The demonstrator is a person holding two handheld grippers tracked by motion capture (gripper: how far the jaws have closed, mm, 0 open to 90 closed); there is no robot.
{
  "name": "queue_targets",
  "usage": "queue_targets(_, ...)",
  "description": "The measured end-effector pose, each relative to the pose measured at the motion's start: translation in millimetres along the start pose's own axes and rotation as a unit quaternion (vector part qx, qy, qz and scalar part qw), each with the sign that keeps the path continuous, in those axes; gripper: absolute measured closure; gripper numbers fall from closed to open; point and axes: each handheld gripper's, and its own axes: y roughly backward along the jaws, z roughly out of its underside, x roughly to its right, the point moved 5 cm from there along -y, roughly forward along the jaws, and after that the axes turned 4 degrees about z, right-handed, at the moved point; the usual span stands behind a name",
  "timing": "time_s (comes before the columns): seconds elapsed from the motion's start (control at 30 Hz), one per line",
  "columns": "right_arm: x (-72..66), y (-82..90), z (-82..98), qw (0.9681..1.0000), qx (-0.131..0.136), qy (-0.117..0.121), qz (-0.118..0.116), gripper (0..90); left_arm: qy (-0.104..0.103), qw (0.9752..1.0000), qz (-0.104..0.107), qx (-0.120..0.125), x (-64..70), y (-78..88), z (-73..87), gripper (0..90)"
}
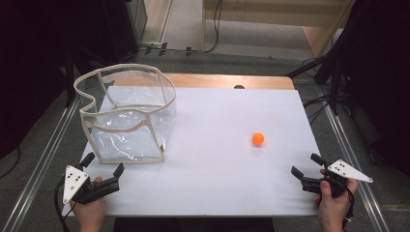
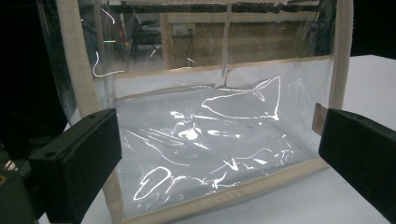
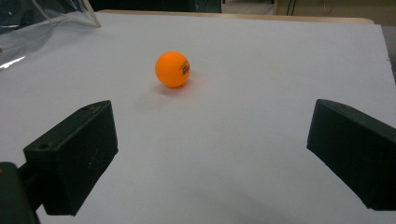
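Orange plastic ball (image 1: 258, 139) lies loose on the white tabletop (image 1: 217, 159), right of the clear beige-trimmed plastic bag (image 1: 126, 113). Both left gripper (image 1: 103, 165) and right gripper (image 1: 306, 164) jaws spread, empty. Approach stage; right gripper must advance and straddle the ball.

The white table (image 1: 227, 164) bears a clear bag (image 1: 126, 116) and an orange ball (image 1: 258, 139).

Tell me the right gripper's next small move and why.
Probably ease the right gripper forward toward the ball. Its jaws stand open and empty, the ball lies free on the white table ahead of them, well apart, and the clear bag waits open-topped near the left gripper.
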Motion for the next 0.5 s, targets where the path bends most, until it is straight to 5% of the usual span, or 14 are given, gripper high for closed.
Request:
queue_targets(0.27, 0.7, 4.2, -7.7, 1.0000, 0.005, -0.003, 0.002, 0.4, -0.005, 1.0000, -0.001, -0.003, 1.1, 0.3, 0.4, 0.0)
queue_targets(0.5, -8.1, 4.6, -25.5, 0.9993, 0.010, 0.036, 0.006, 0.4, -0.009, 1.0000, -0.001, -0.004, 1.8, 0.4, 0.6, 0.0)
